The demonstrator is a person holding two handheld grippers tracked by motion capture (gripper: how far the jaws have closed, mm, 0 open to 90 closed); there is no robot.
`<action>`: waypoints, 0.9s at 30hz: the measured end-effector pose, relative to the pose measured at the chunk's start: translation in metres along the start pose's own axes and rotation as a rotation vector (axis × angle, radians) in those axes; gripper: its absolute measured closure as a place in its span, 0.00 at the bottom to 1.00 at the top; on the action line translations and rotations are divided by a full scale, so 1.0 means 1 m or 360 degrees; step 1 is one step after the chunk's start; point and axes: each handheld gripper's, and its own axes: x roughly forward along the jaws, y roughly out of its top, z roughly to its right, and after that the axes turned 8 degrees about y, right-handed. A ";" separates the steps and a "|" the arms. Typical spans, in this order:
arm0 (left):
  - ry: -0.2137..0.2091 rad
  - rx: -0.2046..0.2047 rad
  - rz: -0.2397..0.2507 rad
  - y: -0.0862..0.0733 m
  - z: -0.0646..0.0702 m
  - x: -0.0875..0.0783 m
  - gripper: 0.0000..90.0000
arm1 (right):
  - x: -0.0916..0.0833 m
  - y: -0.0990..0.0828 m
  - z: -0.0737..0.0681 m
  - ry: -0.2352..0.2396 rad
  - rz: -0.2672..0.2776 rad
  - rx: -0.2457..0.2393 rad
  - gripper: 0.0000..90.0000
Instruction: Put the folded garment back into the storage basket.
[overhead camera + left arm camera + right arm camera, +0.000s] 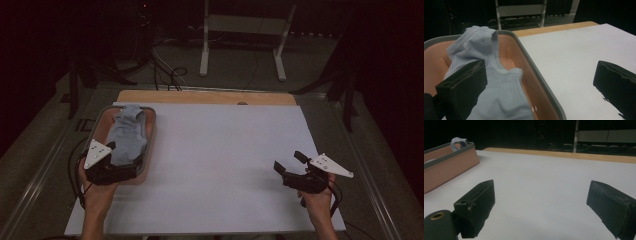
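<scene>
A pale blue garment [127, 136] is seen lying in a pink bin [149, 131] at nine o'clock on the table [225, 150], not yet lifted. The left hand-held gripper [116, 159] is held wide open over it; the right hand-held gripper [289, 161], at four o'clock, is open and empty.

Dim lab, loose floor cables [167, 75], white equipment stand [245, 30], dark curtains

The person's left hand [95, 192] reaches forward from the bottom edge, holding the black two-jaw left gripper [117, 160] with its jaws spread wide. The right hand [316, 197] holds the matching right gripper [289, 161] angled leftward, jaws likewise parted.
</scene>
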 end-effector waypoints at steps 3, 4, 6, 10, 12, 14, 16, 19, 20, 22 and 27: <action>-0.0002 0.0000 0.0007 0.000 0.000 0.000 0.00 | -0.001 -0.001 0.001 0.0006 0.0009 0.0006 0.09; -0.0002 0.0000 0.0007 0.000 0.000 0.000 0.00 | -0.001 -0.001 0.001 0.0006 0.0009 0.0006 0.09; 0.0001 -0.0001 0.0005 -0.001 -0.001 0.000 0.00 | -0.001 -0.002 0.000 -0.0004 0.0005 -0.0012 0.09; -0.0003 0.0001 0.0004 -0.002 0.000 0.002 0.00 | -0.001 -0.003 0.001 -0.0003 0.0005 -0.0014 0.09; -0.0003 0.0006 0.0001 -0.002 0.001 0.003 0.00 | -0.001 -0.004 0.000 -0.0011 0.0005 -0.0015 0.09; -0.0002 0.0006 -0.0001 -0.003 0.001 0.005 0.00 | -0.001 -0.005 0.000 -0.0010 -0.0002 -0.0028 0.09; 0.0001 0.0002 -0.0001 -0.003 0.001 0.005 0.00 | 0.000 -0.006 -0.001 -0.0015 -0.0003 -0.0037 0.09; 0.0005 0.0000 -0.0001 -0.003 0.000 0.005 0.00 | 0.000 -0.006 -0.001 -0.0011 -0.0001 -0.0031 0.09; 0.0006 -0.0008 0.0001 -0.004 0.000 0.005 0.00 | 0.000 -0.006 -0.001 -0.0010 -0.0001 -0.0030 0.09; 0.0007 -0.0011 0.0002 -0.004 0.000 0.005 0.00 | 0.000 -0.007 -0.001 -0.0012 -0.0001 -0.0033 0.09; 0.0017 -0.0009 -0.0001 -0.004 0.001 0.006 0.00 | -0.001 -0.007 0.001 -0.0026 -0.0001 -0.0036 0.09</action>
